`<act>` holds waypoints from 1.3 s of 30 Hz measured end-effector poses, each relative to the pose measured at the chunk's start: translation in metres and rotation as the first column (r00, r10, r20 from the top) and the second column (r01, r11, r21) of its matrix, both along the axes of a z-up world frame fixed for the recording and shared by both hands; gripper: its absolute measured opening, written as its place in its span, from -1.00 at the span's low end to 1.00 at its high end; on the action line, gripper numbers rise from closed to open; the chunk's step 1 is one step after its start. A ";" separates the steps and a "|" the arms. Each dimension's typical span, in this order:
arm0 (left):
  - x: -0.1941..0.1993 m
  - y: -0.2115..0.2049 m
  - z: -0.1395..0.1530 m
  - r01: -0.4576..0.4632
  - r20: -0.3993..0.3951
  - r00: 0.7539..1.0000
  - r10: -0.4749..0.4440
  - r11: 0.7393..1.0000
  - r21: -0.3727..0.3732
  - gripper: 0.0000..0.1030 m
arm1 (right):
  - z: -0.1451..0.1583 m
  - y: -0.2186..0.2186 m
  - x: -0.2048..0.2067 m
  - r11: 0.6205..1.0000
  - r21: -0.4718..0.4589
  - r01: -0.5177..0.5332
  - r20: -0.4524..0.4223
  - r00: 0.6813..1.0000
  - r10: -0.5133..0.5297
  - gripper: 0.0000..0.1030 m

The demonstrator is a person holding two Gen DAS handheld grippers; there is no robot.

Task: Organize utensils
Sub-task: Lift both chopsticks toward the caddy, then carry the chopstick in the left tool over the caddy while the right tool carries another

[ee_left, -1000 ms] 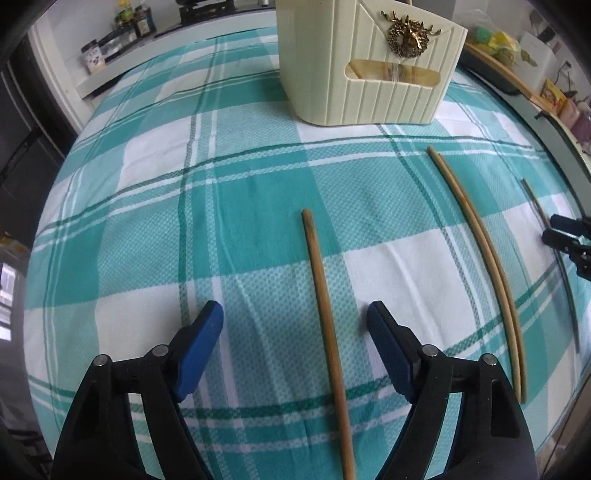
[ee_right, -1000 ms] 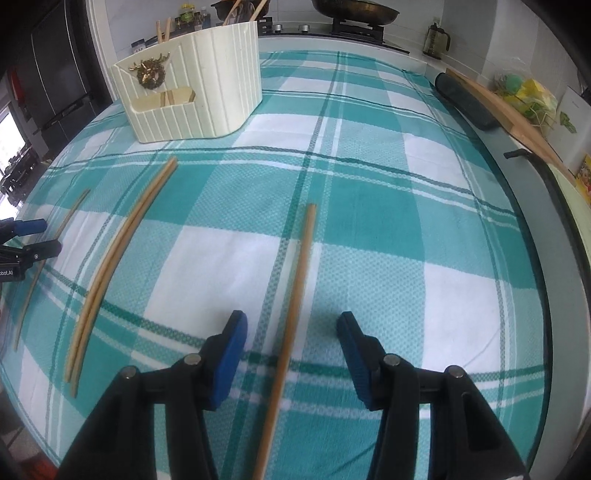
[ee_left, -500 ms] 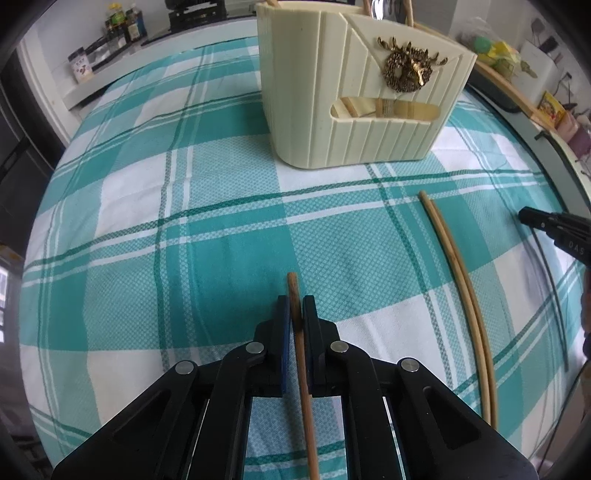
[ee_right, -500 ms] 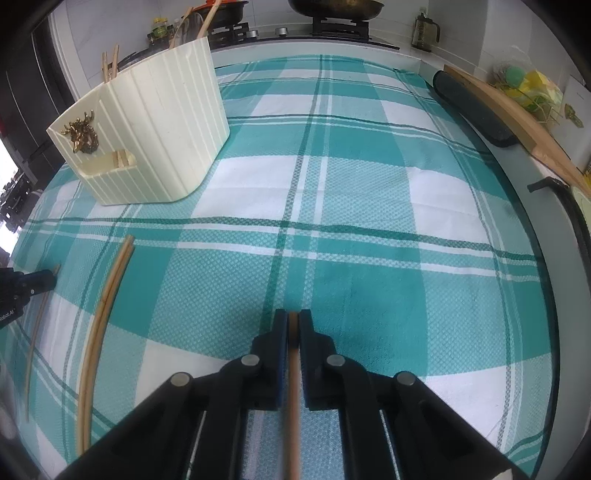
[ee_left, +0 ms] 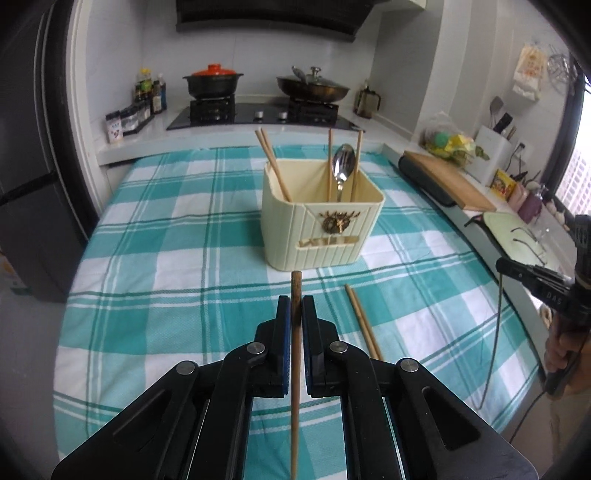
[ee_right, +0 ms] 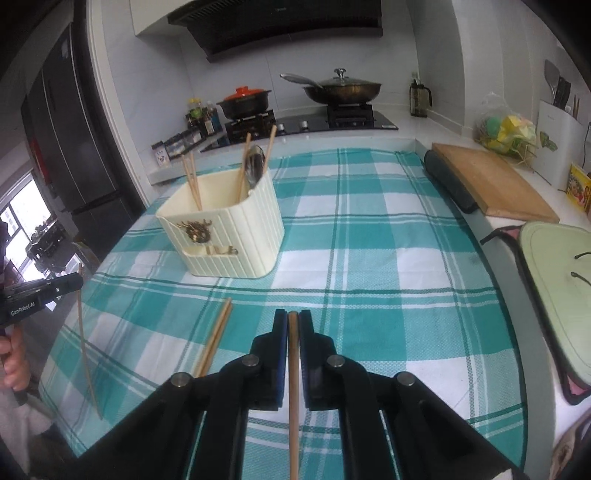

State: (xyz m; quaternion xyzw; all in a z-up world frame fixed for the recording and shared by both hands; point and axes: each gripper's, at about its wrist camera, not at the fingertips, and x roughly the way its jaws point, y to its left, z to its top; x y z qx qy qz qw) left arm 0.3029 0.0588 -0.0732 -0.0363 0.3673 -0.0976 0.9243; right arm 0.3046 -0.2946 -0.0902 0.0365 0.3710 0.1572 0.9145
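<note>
The tablecloth (ee_left: 177, 236) has big teal and white squares with thin dark green lines – a check pattern. The ribbed holder (ee_left: 295, 236) is cream with a gold deer badge (ee_left: 337, 222), and the chopsticks (ee_left: 362, 325) lying on the cloth are light brown wood. One pot's lid (ee_left: 214, 70) is orange-red – and each gripper (ee_left: 296, 314) is black with blue pads (ee_left: 283, 325).

This is a home kitchen. A gas hob (ee_left: 255, 110) runs along the back wall under a black range hood (ee_left: 273, 16), carrying a black clay pot with an orange lid (ee_left: 213, 82) and a lidded wok (ee_left: 313, 88). Seasoning bottles (ee_left: 149, 92) crowd the counter's left end (small jars in front of them). A wooden cutting board (ee_right: 495, 181) and a knife block (ee_left: 493, 142) stand on the right, and a dark refrigerator (ee_right: 70, 122) rises at the left.
</note>
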 end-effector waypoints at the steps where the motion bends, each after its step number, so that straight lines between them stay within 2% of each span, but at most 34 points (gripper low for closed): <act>1: -0.008 0.000 0.007 0.002 0.020 1.000 -0.001 1.000 -0.006 -0.91 | 0.009 0.001 -0.009 1.000 0.001 -0.007 0.023 1.000 0.007 -0.88; 6: -0.036 0.000 0.035 0.010 0.103 0.995 -0.006 0.999 -0.043 -0.91 | 0.045 0.008 -0.046 0.999 -0.025 -0.043 0.134 0.990 0.046 -0.88; 11: -0.051 -0.005 0.054 0.027 0.159 0.987 -0.019 0.999 -0.047 -0.92 | 0.066 0.016 -0.070 0.997 -0.045 -0.058 0.215 0.974 0.066 -0.88; 17: -0.055 -0.004 0.069 0.029 0.190 0.982 -0.017 0.998 -0.060 -0.92 | 0.091 0.021 -0.086 0.998 -0.032 -0.051 0.338 0.939 0.059 -0.88; 23: -0.056 -0.001 0.082 0.030 0.207 0.978 -0.013 0.997 -0.077 -0.92 | 0.112 0.018 -0.093 0.998 0.028 -0.057 0.437 0.899 0.039 -0.88; 33: -0.038 0.003 0.099 0.044 0.212 0.977 -0.022 0.994 -0.101 -0.92 | 0.121 0.025 -0.072 0.998 0.018 -0.067 0.435 0.899 0.053 -0.88; 39: -0.020 0.006 0.126 0.047 0.239 0.971 -0.018 0.992 -0.119 -0.92 | 0.135 0.032 -0.051 0.998 0.013 -0.069 0.442 0.895 0.056 -0.88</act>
